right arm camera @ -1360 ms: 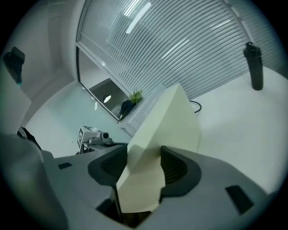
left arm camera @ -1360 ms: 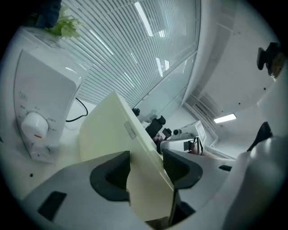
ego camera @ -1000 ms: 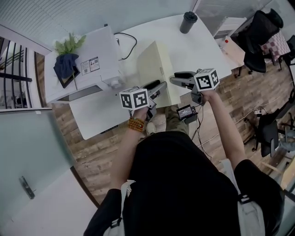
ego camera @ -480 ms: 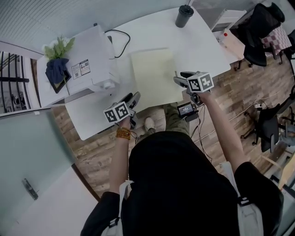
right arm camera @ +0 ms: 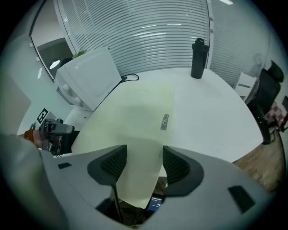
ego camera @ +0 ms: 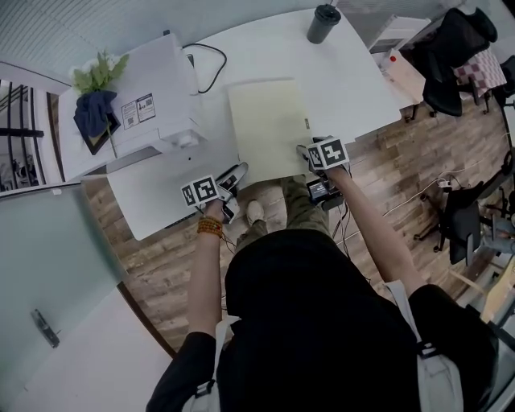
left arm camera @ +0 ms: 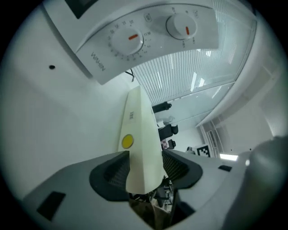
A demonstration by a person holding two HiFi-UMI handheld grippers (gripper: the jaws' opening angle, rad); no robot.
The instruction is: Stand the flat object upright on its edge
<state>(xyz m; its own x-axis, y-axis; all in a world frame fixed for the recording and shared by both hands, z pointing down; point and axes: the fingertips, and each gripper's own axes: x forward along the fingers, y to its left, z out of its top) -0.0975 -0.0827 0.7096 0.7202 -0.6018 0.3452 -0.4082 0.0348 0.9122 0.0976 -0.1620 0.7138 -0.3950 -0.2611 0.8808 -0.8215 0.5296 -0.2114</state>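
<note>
Lying flat on the white table, the pale cream board is resting close to the near edge, with its near-right corner jutting out past that edge. The left tool, turned on its side, is gripping the board at the near-left corner: the board is filling the gap between the jaws and both pads are sitting against it, with a round yellow sticker showing just beyond them. The right tool is hovering at the near-right corner with its jaws opening. The board's corner is showing in the gap, but the pads are standing clear of it and pressing on nothing. A small silver label is lying on the board's upper face near its right edge. A white appliance with two dials is sitting on the table's left side, beside the board, and a dark tumbler is standing upright well apart, near the far edge.
</note>
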